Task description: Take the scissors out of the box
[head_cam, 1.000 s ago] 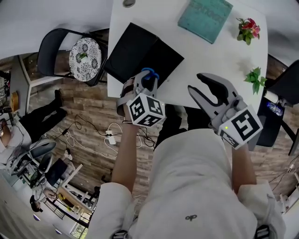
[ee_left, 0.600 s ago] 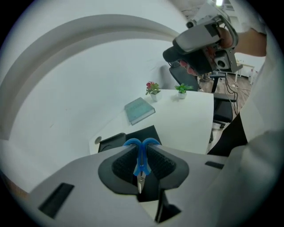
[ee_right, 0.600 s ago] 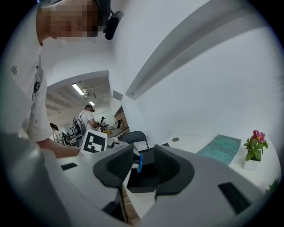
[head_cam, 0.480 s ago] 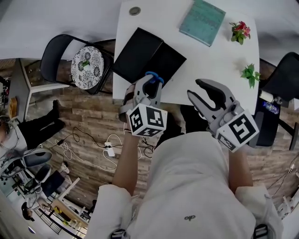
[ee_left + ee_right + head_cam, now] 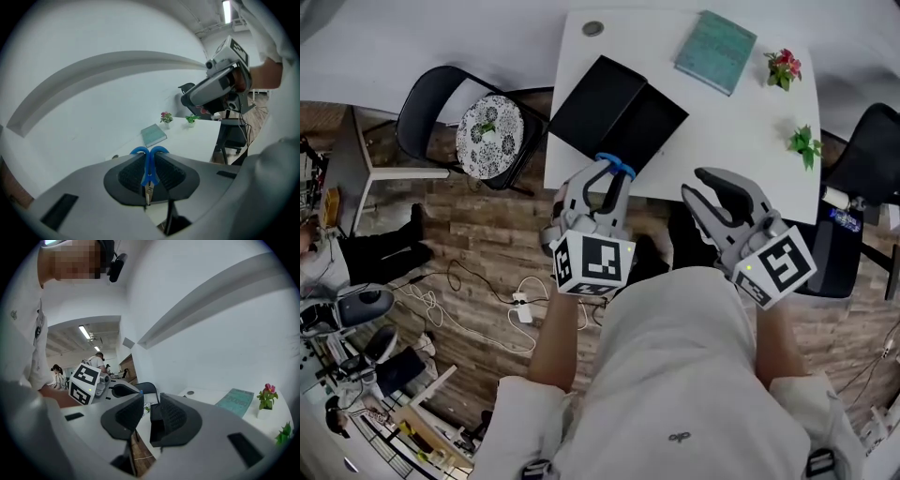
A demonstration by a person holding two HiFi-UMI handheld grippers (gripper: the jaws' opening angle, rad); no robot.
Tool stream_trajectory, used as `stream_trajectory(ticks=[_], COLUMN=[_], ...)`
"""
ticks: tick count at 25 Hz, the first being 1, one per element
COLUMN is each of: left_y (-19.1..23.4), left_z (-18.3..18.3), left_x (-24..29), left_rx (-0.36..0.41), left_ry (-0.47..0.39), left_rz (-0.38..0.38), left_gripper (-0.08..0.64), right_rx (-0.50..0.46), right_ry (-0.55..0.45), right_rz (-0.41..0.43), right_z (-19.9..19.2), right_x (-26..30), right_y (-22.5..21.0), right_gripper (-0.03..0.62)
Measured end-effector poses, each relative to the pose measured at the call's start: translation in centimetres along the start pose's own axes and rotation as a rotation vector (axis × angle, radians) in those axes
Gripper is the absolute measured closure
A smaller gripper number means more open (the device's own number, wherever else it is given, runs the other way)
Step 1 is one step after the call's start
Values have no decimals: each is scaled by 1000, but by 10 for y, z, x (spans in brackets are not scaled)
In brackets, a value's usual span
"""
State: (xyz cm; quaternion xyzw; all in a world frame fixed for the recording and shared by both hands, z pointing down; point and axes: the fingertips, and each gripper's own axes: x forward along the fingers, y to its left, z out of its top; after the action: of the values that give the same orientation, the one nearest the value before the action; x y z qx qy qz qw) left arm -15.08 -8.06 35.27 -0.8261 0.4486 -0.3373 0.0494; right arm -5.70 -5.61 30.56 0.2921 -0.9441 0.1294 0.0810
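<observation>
The scissors have blue handles, and my left gripper is shut on them, held in the air at the table's front edge just short of the black box. In the left gripper view the scissors stand upright between the pads, handle loops away from the camera and metal tips toward it. The box lies open, its lid flat beside it on the left. My right gripper hovers to the right of the left one. Its jaws are closing with nothing between them. Between them the right gripper view shows the box.
On the white table lie a teal book, a small pot of red flowers and a little green plant. A black chair with a patterned cushion stands to the table's left. Cables and a power strip lie on the wooden floor.
My left gripper has risen with the scissors and pulled back from the box toward the table's front edge. The right gripper has also drawn back a little, and its jaws have narrowed.
</observation>
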Motion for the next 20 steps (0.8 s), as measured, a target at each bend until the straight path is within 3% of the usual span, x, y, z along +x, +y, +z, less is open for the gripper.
stream_trajectory(ticks=[6,14,20], left_y=[-9,-22,-26], left_z=[-5,3,8], left_x=[-38,-88,-107], left_rx=[-29,-190,-249], left_ry=[-55,-192,-240], left_rz=[31,4,-19], left_gripper=[477,477,476], right_rx=[-18,-23,-29], right_ry=[-21,-42,-43], right_rz=[-14,-29,-42], right_z=[-4,-13,-15], right_x=[-8,-21,-30], right_y=[29,67,81], right_gripper=[497,538,561])
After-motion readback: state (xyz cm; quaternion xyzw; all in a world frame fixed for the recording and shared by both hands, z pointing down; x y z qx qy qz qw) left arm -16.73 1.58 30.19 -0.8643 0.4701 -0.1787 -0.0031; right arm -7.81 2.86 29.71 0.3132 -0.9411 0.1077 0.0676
